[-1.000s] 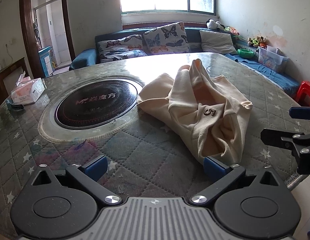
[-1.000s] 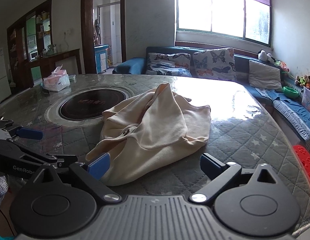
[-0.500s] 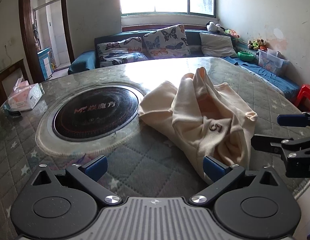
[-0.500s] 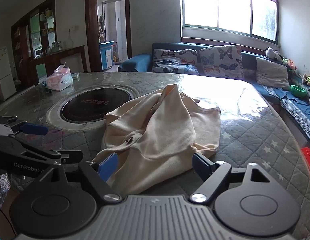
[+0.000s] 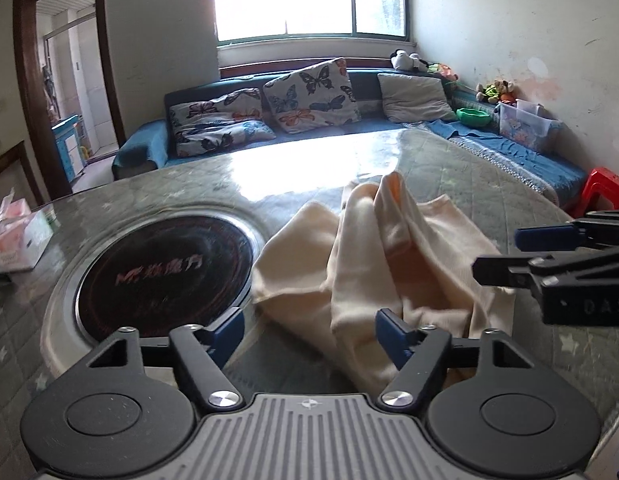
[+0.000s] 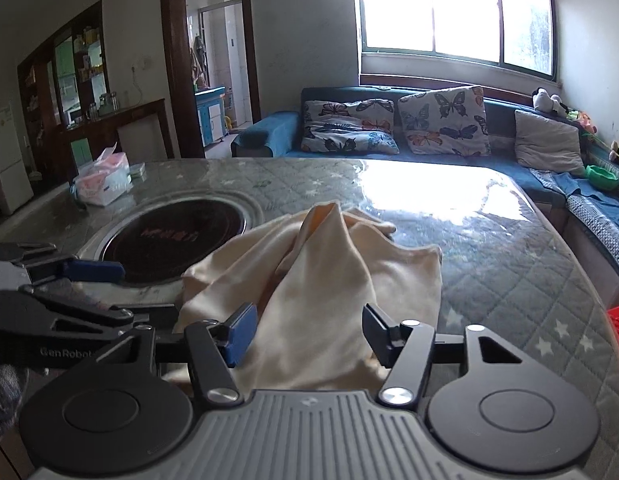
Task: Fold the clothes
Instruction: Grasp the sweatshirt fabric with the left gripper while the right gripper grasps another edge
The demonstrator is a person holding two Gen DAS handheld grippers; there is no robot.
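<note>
here, one cream garment [image 5: 373,280] between the closing jaws of two grippers, left gripper [image 5: 309,338] and right gripper [image 6: 307,334].

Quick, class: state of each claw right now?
Left claw: closing, cloth between its jaws, not yet gripped.
Right claw: closing, same cloth between, not yet gripped.

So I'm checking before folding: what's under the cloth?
The cloth lies crumpled on the quilted table cover, beside the round hob. Anything beneath its folds is hidden.

A: Left gripper [image 5: 309,334]: black linkage arms, blue fingertip pads [image 5: 391,334], silver pivot screws, ribbed grey housing.
B: Right gripper [image 6: 307,330] identical. White "GenRobot" lettering on the left's side.
</note>
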